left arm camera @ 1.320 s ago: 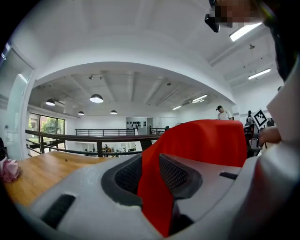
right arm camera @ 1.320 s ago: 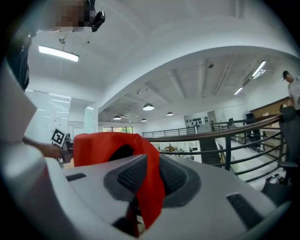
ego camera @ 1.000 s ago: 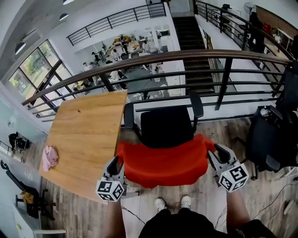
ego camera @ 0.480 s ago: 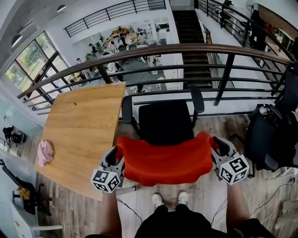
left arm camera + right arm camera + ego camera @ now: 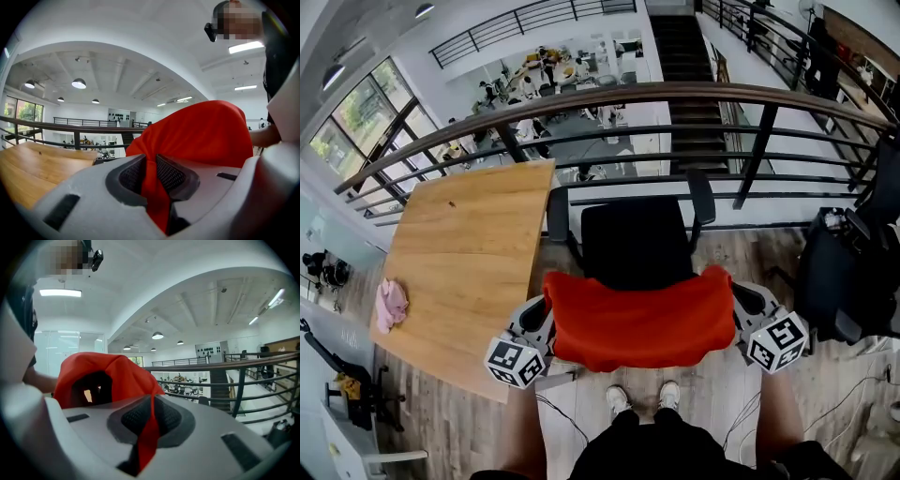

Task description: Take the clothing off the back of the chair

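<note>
Clothing (image 5: 637,323), red, hangs over the chair (image 5: 636,239) back beside the desk (image 5: 469,262). Left gripper (image 5: 539,317) and right gripper (image 5: 741,302) are closing their jaws, each pinching one end of it.

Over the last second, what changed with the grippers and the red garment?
The left gripper and right gripper edged in at the red garment's two ends; their jaws are closing, pinching its fabric. The garment still hangs over the chair back; the pink cloth on the table has not moved.
</note>
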Motion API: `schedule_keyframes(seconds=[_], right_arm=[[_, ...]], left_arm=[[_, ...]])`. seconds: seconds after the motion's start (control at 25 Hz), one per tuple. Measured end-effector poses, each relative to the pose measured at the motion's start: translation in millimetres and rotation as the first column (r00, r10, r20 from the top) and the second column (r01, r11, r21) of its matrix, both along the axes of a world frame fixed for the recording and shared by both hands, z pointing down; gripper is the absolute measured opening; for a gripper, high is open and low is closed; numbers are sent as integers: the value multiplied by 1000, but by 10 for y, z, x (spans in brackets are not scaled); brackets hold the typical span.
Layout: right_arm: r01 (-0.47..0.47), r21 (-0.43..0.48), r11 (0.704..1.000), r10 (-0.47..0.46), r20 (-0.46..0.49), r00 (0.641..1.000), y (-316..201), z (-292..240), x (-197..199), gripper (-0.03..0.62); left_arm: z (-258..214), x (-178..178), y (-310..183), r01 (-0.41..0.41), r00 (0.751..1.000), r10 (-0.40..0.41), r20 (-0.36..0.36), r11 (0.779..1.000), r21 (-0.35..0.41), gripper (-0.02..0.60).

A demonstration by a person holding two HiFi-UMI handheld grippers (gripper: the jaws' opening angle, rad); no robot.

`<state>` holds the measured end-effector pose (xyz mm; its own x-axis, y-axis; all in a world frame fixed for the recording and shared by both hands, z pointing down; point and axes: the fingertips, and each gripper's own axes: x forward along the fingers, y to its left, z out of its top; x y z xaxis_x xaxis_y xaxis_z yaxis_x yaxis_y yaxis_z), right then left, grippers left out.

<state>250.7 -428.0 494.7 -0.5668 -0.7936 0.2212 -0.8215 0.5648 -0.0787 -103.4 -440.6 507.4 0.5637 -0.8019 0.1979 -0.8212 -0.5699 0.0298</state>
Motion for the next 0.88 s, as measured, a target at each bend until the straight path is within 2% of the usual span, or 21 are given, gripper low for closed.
schedule_keyframes(seconds=[0.08,0.24,0.6,0.88], right_arm=[[-17,19,1000,18,-40,999,29,-23,-11,23],[-67,41,997,69,-48,996,57,-61,37,21],[-156,95,983,162,-61,985,98,-229,118,21],[-197,183,963,211,-59,976,125,-569,160,21]], left_arm=[[-39,-5,30,2,999,-3,35,1000,24,54],[-63,-30,91,1,997,-4,72,999,48,44],[-171,-116,172,34,998,-37,43,997,74,41],[-453,-126,201,42,997,-52,63,988,146,40]])
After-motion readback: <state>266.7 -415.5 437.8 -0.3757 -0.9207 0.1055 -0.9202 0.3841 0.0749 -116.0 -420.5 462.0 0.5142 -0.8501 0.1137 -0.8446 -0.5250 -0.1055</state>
